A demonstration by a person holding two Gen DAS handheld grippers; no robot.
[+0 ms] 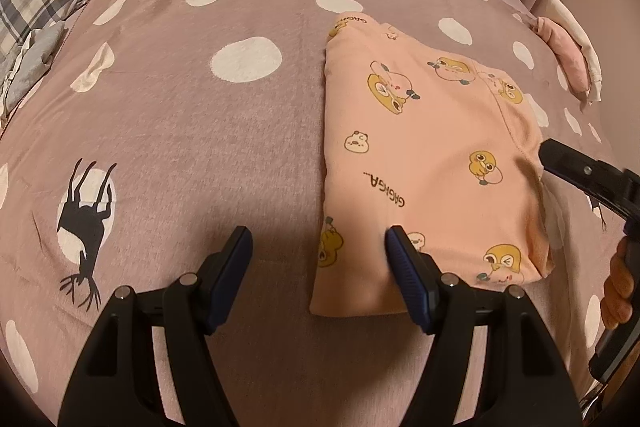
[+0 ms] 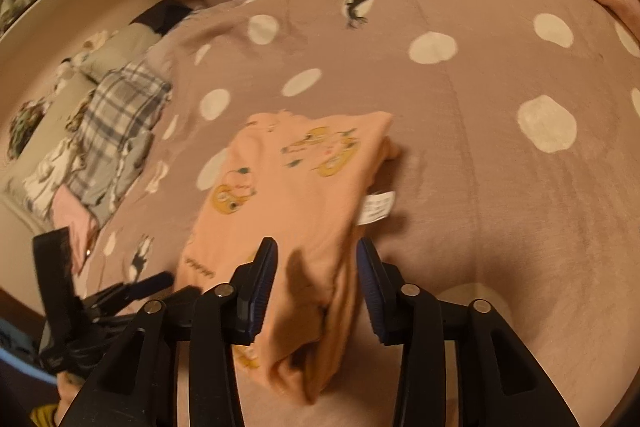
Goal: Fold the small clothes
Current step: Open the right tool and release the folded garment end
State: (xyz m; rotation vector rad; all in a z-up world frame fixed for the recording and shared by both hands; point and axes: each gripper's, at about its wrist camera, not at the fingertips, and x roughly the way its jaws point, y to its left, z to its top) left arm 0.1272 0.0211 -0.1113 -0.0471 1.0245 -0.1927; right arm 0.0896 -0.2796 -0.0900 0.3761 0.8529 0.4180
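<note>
Basically soft, floppy peach garment (image 1: pixel 432 155) at frame centre-right (layers slide): left claw (image 1: pixel 318 247) gapes wide, right claw (image 2: pixel 316 261) straddles its edge unclosed; pinch all layers.

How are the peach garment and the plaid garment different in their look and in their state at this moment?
The peach garment has cartoon prints; the plaid garment has grey checks. The peach one lies folded flat mid-bed; the plaid one lies crumpled at the bed's edge. Both rest on the dotted bedcover.
</note>
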